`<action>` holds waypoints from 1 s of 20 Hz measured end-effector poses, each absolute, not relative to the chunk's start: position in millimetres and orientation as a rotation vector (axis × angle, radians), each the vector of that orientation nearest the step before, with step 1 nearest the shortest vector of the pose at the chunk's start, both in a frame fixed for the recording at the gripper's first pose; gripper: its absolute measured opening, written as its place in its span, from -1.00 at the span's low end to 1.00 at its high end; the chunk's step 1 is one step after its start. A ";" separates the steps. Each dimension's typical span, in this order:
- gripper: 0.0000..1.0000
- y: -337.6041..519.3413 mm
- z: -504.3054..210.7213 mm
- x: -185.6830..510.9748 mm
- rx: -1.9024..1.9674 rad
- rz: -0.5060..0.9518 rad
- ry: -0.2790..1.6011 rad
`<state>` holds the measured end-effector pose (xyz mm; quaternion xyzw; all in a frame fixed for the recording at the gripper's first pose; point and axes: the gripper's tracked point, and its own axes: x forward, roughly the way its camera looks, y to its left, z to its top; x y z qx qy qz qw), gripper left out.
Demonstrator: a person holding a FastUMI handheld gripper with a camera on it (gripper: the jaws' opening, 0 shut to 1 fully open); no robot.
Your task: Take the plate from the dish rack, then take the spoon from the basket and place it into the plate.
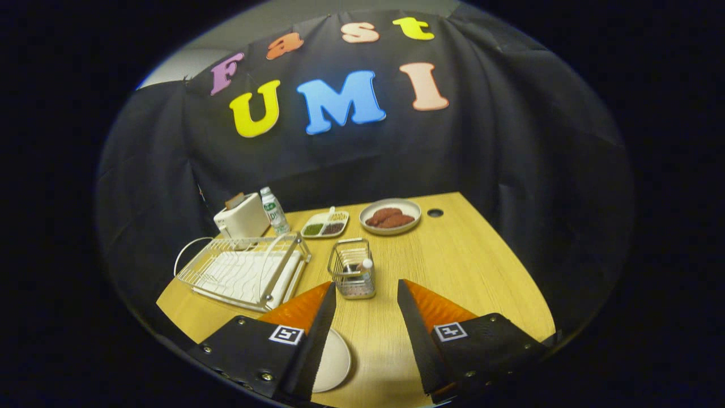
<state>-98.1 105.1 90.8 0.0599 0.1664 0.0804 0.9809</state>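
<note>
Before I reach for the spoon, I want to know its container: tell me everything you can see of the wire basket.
The wire basket is a small, upright, box-shaped holder of thin shiny metal wire, open at the top, its lower part looking solid and speckled. It stands on the wooden table, just beyond the open gripper, nearer its left finger, beside the dish rack. A white rounded tip, probably the spoon, pokes up inside. No finger touches it.

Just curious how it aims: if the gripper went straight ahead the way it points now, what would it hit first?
Probably the wire basket holding the spoon, just ahead of the open gripper, slightly toward its left finger. Depth is hard to judge here.
</note>
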 end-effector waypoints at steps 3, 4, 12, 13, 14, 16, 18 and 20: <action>0.38 97.4 110.5 -86.3 0.120 0.141 0.218; 0.36 96.7 113.0 -81.3 0.122 0.142 0.194; 0.36 110.1 83.7 -25.1 0.013 0.185 0.022; 0.36 114.2 76.5 -15.8 0.026 0.190 0.027; 0.36 119.3 68.0 -7.3 0.035 0.201 0.038; 0.36 123.0 55.3 7.0 0.030 0.214 0.047; 0.36 126.8 49.9 21.1 0.017 0.227 0.044; 0.36 131.6 43.6 31.0 0.028 0.244 0.048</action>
